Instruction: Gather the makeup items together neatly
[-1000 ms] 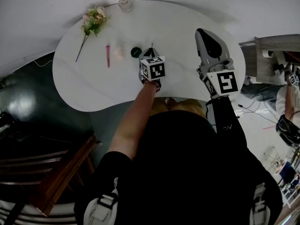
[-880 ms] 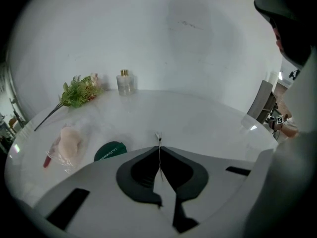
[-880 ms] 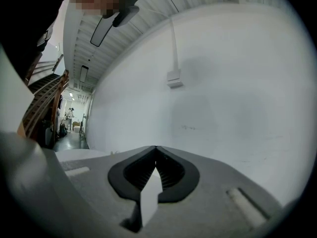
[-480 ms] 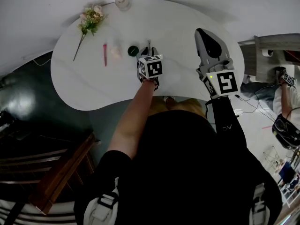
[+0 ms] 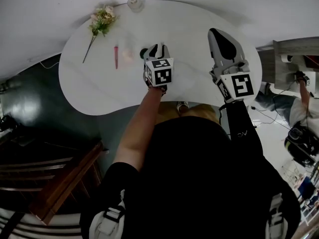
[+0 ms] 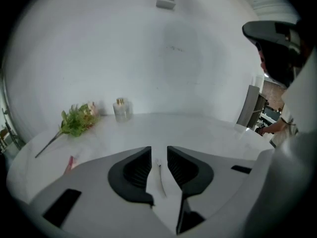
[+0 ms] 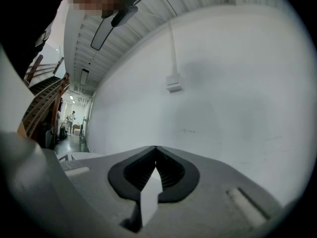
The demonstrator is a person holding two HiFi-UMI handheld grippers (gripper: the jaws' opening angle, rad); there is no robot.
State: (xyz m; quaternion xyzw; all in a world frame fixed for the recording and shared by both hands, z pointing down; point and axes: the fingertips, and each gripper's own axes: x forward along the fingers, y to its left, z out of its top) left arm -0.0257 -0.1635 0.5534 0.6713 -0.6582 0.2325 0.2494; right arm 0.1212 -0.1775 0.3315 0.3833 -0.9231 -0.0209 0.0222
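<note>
My left gripper point(image 5: 155, 49) hovers over the white table point(image 5: 189, 29), just right of a small black round compact point(image 5: 144, 53). Its jaws have just been opening and now stand apart. In the left gripper view a thin pale makeup stick point(image 6: 160, 176) lies on the table point(image 6: 198, 133) in the gap of the left gripper point(image 6: 158, 152), untouched by the pads. A pink lip stick point(image 5: 116, 57) and a pale round item point(image 5: 128, 55) lie left of the compact. My right gripper point(image 5: 216, 34) is held level over the table's right side, shut and empty; the right gripper view shows this gripper point(image 7: 156, 149) facing a white wall.
A spray of artificial flowers point(image 5: 101, 20) lies at the table's far left, and a glass bottle point(image 5: 134, 3) stands at its far edge. Dark floor and a wooden stair lie to the left. Cables and a person are at the far right.
The left gripper's jaws have parted and it has lifted off the table, leaving the thin stick lying there. The right gripper has stayed put.
</note>
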